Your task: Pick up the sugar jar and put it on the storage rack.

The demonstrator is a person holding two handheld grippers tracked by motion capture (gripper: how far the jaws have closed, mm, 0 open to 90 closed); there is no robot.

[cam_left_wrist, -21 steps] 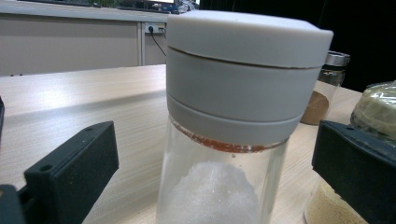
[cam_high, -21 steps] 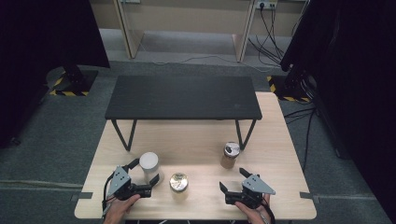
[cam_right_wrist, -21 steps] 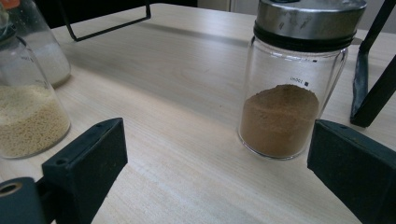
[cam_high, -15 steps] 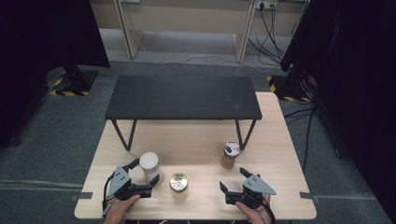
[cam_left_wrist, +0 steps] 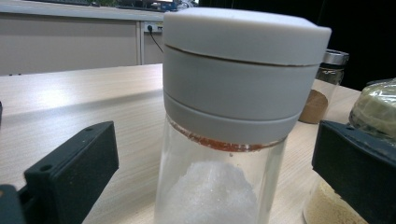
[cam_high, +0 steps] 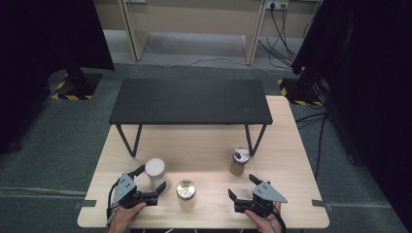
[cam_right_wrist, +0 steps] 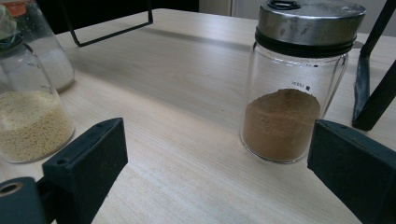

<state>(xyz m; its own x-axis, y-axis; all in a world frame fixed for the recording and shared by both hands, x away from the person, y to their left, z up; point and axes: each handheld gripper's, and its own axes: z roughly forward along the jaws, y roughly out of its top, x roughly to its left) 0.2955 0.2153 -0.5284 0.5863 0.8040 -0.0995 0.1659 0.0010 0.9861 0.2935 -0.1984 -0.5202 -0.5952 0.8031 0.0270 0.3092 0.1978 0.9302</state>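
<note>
Left claw (cam_high: 151, 179) stands wide, its two black jaws on either side of the clear glass jar with a thick grey lid and white grains inside (cam_high: 155, 172), neither jaw touching the glass in the left gripper view (cam_left_wrist: 233, 140). That jar stands upright on the pale wooden desk (cam_high: 204, 145), near its front left. Just beside it to the right stands a glass jar of small yellowish grains (cam_high: 185, 190). The right claw (cam_high: 241, 187) is also wide and holds nothing; it sits near the desk's front edge, pointing toward the clear glass jar with a metal shaker lid and brown powder (cam_right_wrist: 299, 93), which stands upright a little way ahead of the jaws, close to a leg of the low black table (cam_high: 189, 102) on the desk.
</note>
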